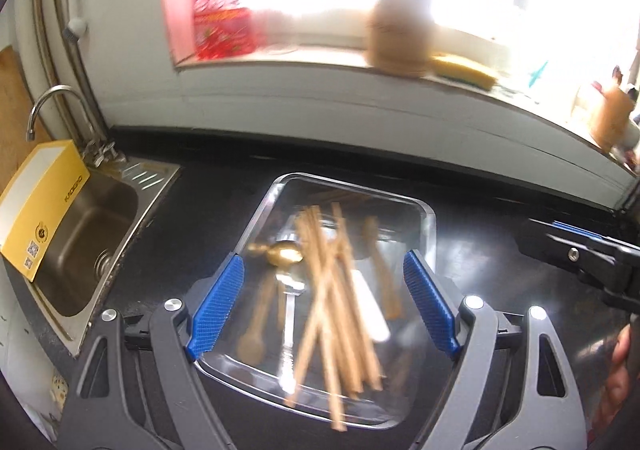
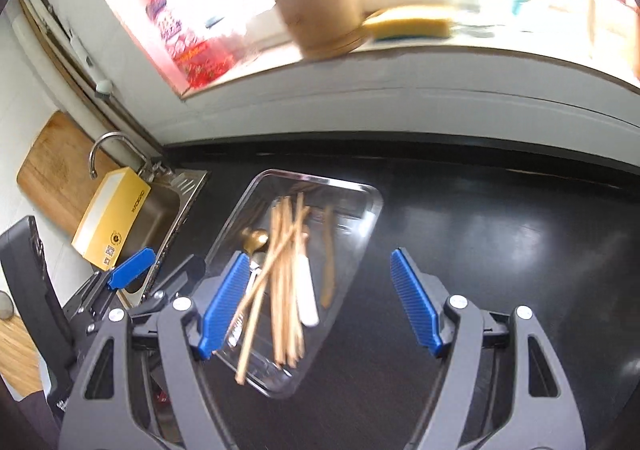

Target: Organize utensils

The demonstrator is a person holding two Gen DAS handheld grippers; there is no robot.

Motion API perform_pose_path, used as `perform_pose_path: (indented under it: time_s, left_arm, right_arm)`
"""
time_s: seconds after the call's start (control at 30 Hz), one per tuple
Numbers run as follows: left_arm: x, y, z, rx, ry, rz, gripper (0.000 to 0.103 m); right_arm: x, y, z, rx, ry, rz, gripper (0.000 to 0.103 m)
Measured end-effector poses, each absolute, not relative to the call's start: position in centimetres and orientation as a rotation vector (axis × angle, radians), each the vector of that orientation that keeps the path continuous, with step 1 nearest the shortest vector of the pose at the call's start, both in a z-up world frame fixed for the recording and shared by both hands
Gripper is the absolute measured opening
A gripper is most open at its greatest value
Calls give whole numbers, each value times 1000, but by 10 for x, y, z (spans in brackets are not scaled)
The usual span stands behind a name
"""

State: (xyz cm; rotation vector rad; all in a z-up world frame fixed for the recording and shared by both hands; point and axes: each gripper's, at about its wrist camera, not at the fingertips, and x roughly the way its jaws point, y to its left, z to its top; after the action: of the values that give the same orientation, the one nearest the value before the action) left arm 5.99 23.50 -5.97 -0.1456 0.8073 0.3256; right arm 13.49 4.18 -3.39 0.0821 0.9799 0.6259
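Glass tray [image 1: 429,217] holds mixed chopsticks [image 1: 332,290], spoons, white-handled utensil, crisscrossed and unsorted. Left gripper [image 1: 324,302] above tray, right gripper [image 2: 316,302] beside it; both spread wide, empty. Sorting apparently remains.

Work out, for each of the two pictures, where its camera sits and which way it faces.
Left wrist: rides the open left gripper, looking forward and down at the glass tray of utensils; a hand shows at right.
Right wrist: rides the open right gripper, facing the black counter; the tray lies left of centre.
Shared: tray, chopsticks, sink, yellow box, windowsill.
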Motion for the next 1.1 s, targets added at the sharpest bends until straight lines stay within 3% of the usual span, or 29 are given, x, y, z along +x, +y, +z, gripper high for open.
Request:
perform_pose_path:
  time_s: [0.57,1.1]
  left_arm:
    - [50,-10,-38,-53,790,106,80]
    - [60,-39,-47,-3,810,101,80]
  right_arm:
    - [64,-245,-10,56,889,283,71]
    - [75,-270,-27,57,913,279,71]
